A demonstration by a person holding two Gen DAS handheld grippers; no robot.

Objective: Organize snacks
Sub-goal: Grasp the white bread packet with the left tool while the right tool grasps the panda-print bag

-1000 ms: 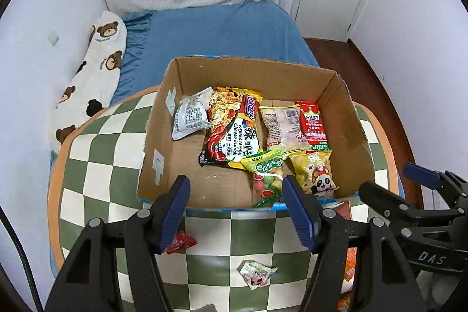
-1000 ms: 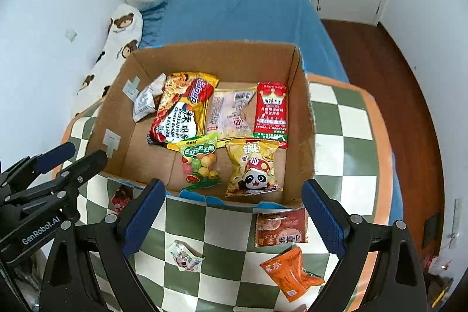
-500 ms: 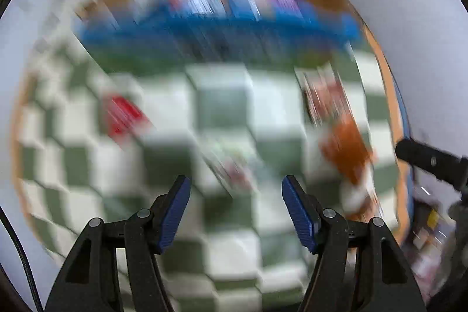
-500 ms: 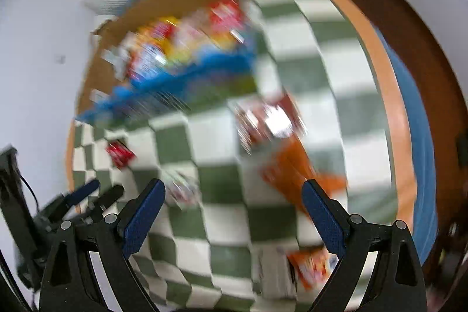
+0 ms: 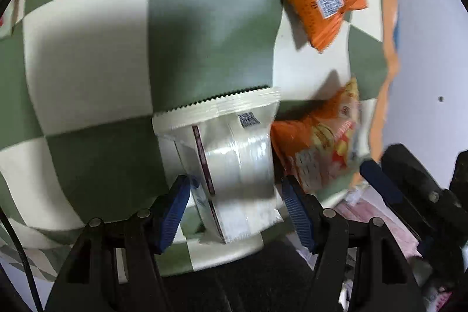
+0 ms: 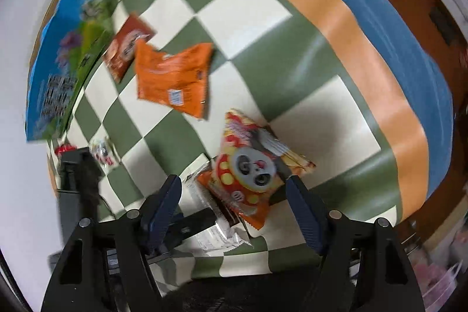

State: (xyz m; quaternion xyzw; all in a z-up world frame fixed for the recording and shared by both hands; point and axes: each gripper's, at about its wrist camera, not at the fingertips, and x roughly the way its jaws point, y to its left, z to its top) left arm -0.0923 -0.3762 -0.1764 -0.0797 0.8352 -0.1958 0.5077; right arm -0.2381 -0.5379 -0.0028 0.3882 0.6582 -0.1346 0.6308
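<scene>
Both grippers hang low over the checkered table (image 6: 263, 8), each with its jaws spread wide and nothing held. The left gripper (image 5: 235, 208) straddles a white packet (image 5: 234, 165) lying flat near the table's front edge, its blue pads on either side but seemingly not pressing it yet. The right gripper (image 6: 234, 205) straddles the panda packet (image 6: 248, 171), which lies just beside the white one and partly over it. Farther back an orange packet (image 6: 172, 81) and a small red-brown packet (image 6: 125, 46) lie loose on the table, with two small candies (image 6: 101, 151) to the left, and the box (image 6: 58, 72) they all belong in shows only as a blur at the far left. The main risk, as I judge it, is crowding: the two grippers work on touching packets, so closing one could drag or pin the other's target, or the tools could knock together. Both packets look slick and puffy, so a shallow pinch may slip off. They also lie close to the table's edge, and a nudge could push one off
</scene>
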